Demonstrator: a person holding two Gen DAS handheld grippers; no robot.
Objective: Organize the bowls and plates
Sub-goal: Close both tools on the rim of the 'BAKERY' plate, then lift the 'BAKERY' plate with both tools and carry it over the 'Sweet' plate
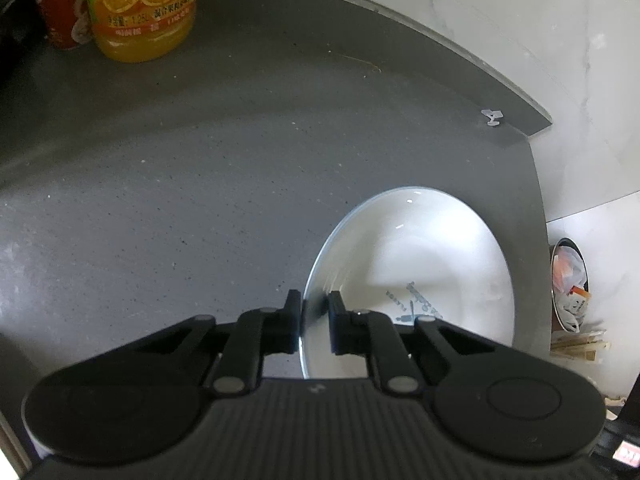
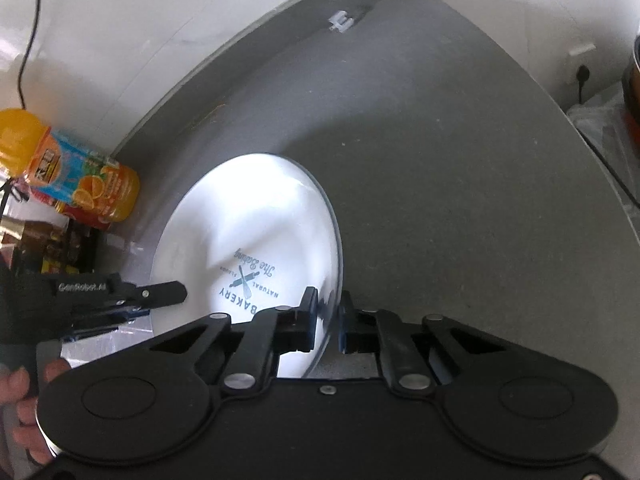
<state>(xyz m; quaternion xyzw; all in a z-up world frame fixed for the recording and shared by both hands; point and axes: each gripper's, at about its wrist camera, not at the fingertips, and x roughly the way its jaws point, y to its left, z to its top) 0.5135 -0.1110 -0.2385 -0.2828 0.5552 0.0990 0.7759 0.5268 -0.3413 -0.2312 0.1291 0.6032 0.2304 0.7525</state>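
Right wrist view: the right gripper (image 2: 328, 322) pinches the near rim of the white plate (image 2: 248, 236), one finger inside the rim and one outside. The left gripper (image 2: 160, 294) comes in at the plate's opposite side, its upper finger lying over the rim there. In the left wrist view the left gripper (image 1: 314, 322) straddles the plate (image 1: 420, 264) rim too, jaws drawn close on it, so both pairs of tongs are pinching the same plate.

The plate sits on the grey counter (image 1: 200, 184) near its right-hand end, close to the front edge, well apart from the bottles at the back left corner.

The step in hand looks like the two-handed pickup, grip made and lift not yet begun. Next, both hands should probably rise together and stay level, or the glazed rim may slip.

Count: one plate, no bowl in view, one juice bottle (image 1: 144, 8), one red bottle (image 1: 56, 4), two grippers.
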